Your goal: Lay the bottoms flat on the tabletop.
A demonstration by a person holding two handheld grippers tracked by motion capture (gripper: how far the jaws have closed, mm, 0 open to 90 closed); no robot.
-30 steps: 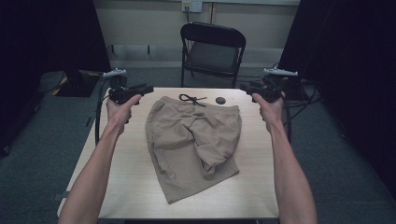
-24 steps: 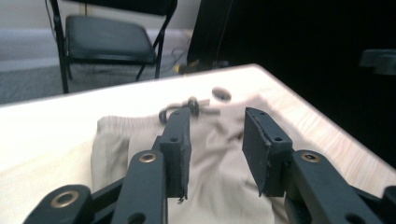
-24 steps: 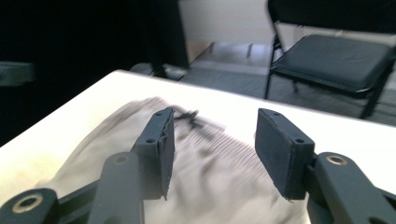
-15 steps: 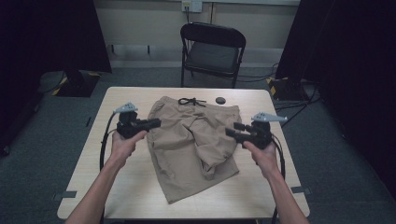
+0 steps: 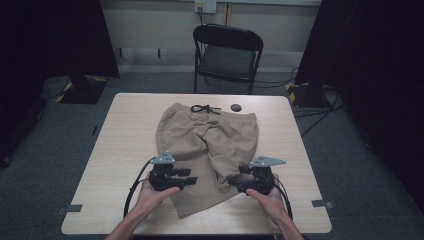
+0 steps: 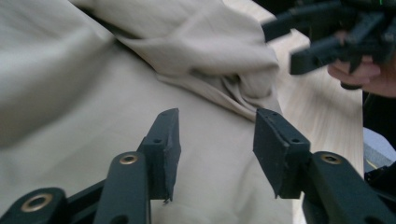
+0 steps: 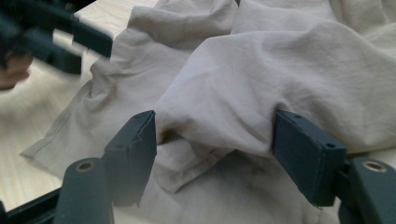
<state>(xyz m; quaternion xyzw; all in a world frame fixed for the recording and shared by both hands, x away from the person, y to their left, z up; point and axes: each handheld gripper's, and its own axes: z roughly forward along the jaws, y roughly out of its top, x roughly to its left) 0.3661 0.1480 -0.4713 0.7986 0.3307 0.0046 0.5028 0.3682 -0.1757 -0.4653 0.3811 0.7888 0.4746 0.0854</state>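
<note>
The shorts (image 5: 207, 145) are soft, matt beige cloth, creased. The worktop (image 5: 125, 140) is smooth pale wood grain. The fingers (image 6: 163, 149) look matt black plastic.

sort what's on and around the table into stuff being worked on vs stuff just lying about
In the job:
- shorts, spread on the table
- left gripper, jaws open over the cloth
- right gripper, jaws open at a fold of a leg

Lying about:
- small black disc near the waistband
- folding chair behind the table
</note>
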